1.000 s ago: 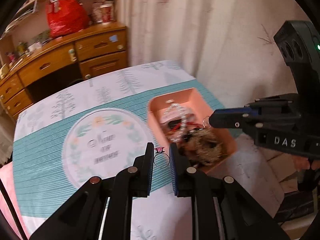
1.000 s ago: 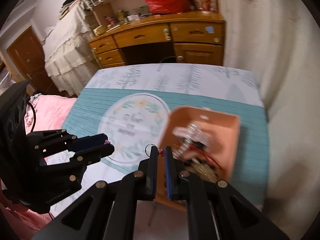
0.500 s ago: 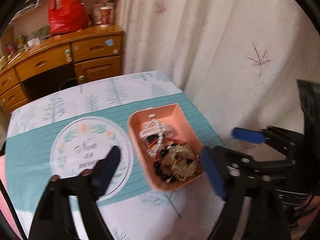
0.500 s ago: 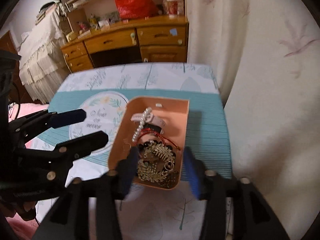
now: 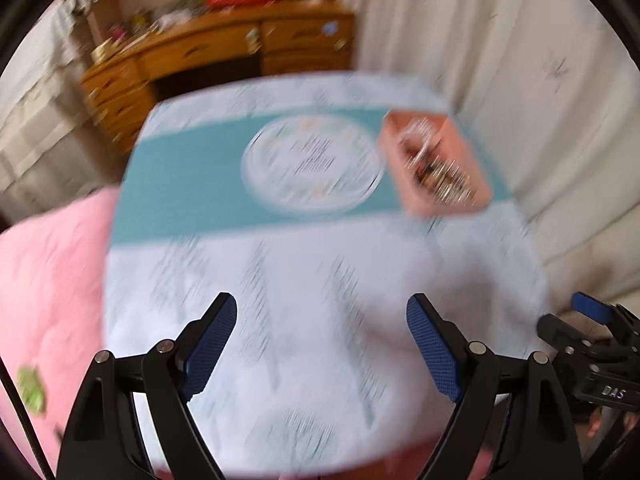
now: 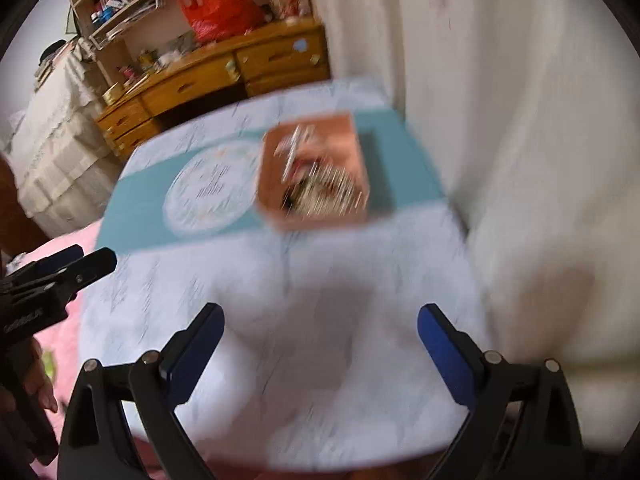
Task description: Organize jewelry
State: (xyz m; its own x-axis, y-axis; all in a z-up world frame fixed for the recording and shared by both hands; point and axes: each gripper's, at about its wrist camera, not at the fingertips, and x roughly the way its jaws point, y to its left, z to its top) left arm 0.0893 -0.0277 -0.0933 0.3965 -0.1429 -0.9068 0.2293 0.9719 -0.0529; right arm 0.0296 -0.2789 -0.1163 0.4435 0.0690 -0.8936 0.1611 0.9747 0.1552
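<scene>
A pink tray (image 5: 389, 152) holds a heap of jewelry (image 5: 436, 168) at the far right of the table, blurred by motion. My left gripper (image 5: 322, 304) hangs open over the white near part of the tablecloth with nothing between its blue pads. In the right wrist view the same tray (image 6: 320, 218) and its jewelry (image 6: 320, 188) lie well beyond my right gripper (image 6: 320, 310). Its jaws are opening wide and hold nothing. Each gripper shows at the edge of the other's view: the right gripper (image 5: 576, 318) low on the right, the left gripper (image 6: 80, 259) on the left.
The tablecloth has a teal band with a round white emblem (image 5: 312, 164). Pink bedding (image 5: 52, 260) lies left of the table. A wooden desk (image 5: 224, 44) with a red bag stands behind it, and a pale curtain (image 5: 520, 80) hangs close on the right.
Both grippers went from shut on small rings beside the tray to wide open and empty. Both have pulled back from the tray toward the table's near side.
</scene>
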